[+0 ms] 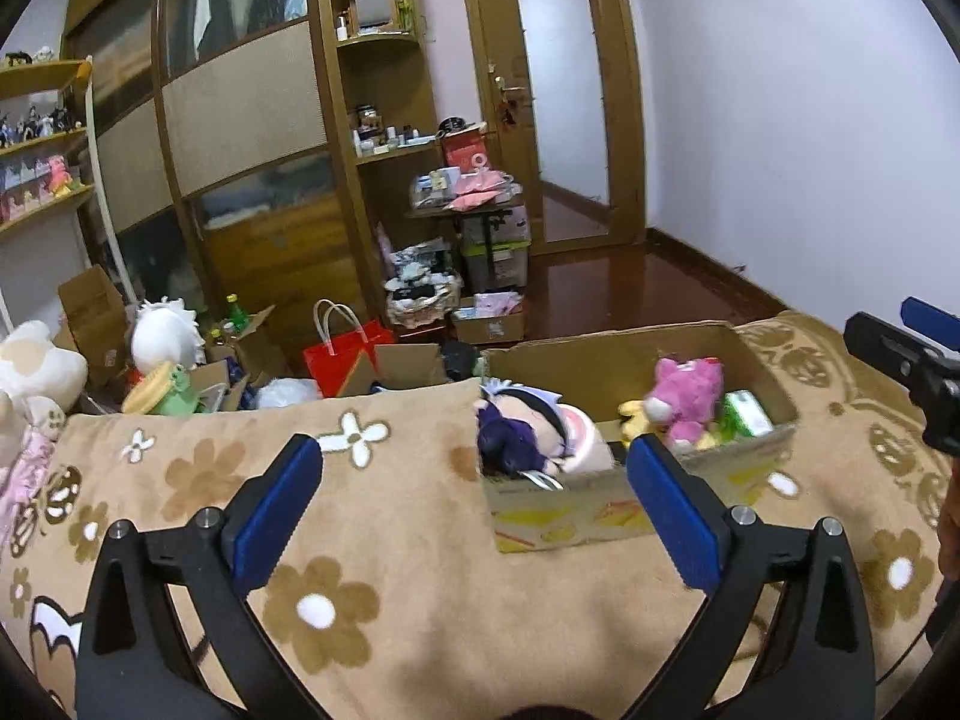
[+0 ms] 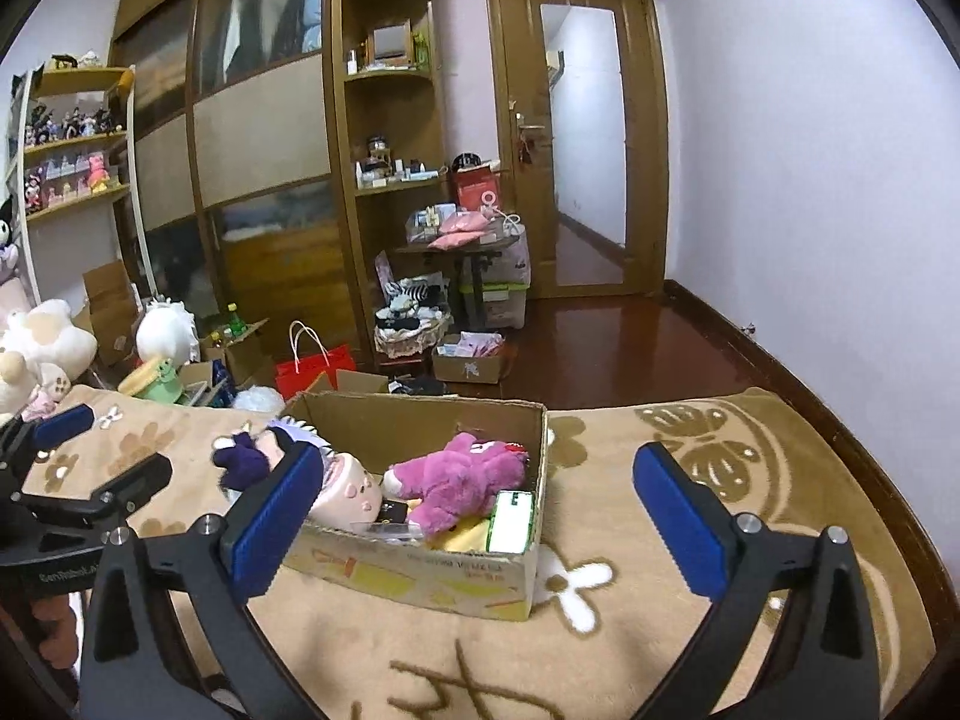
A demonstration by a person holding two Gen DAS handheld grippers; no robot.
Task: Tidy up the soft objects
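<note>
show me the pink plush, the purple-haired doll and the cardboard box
pink plush (image 2: 447,483), right wrist view, on its belly
purple-haired doll (image 1: 516,435), left wrist view, on its purple hair
cardboard box (image 2: 414,579), right wrist view, on its printed front wall

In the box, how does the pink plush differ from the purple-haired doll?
The pink plush is fuzzy pink all over and lies fully inside the cardboard box. The purple-haired doll has a smooth pale face and dark purple hair, and hangs over the box's left edge. Neither is gripped.
</note>
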